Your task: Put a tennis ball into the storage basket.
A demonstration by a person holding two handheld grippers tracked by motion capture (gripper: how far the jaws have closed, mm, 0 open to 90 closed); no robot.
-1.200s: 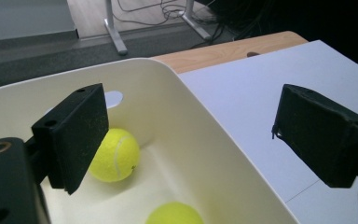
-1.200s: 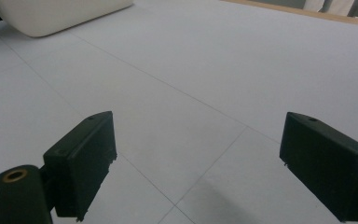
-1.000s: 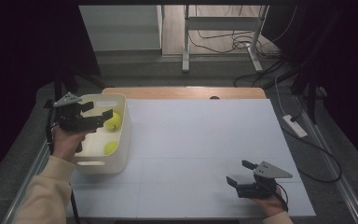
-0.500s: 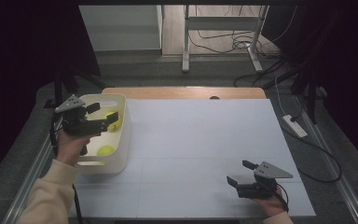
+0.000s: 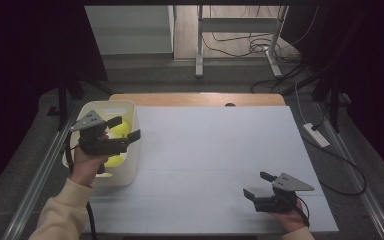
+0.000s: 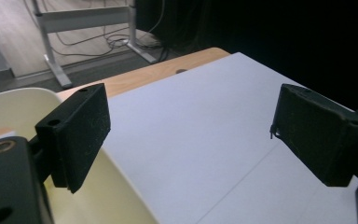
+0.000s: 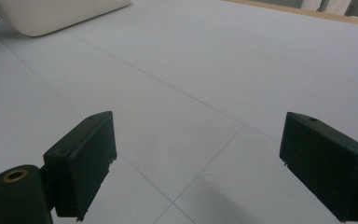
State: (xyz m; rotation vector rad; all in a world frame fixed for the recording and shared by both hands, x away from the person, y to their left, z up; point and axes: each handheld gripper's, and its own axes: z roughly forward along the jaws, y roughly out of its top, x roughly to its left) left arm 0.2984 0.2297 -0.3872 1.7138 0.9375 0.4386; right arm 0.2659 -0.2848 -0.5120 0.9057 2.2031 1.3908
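Yellow-green round balls (image 5: 121, 129), at least two, lie in the cream plastic tub (image 5: 130, 172) at the white table's (image 5: 215, 150) left edge, one partly hidden under the left gripper (image 5: 124, 134). That gripper hovers over the tub's inner wall, jaws apart with nothing between them; its own view looks past the rim (image 6: 121, 186) onto bare table. Right gripper (image 5: 260, 185) rests low at the near right, well apart from the tub, jaws wide and empty. Judged step: reach in for a ball. To do it well, tip the jaws down into the tub, straddle one ball at its widest line, keep clear of the wall, close gently so it doesn't squirt out.
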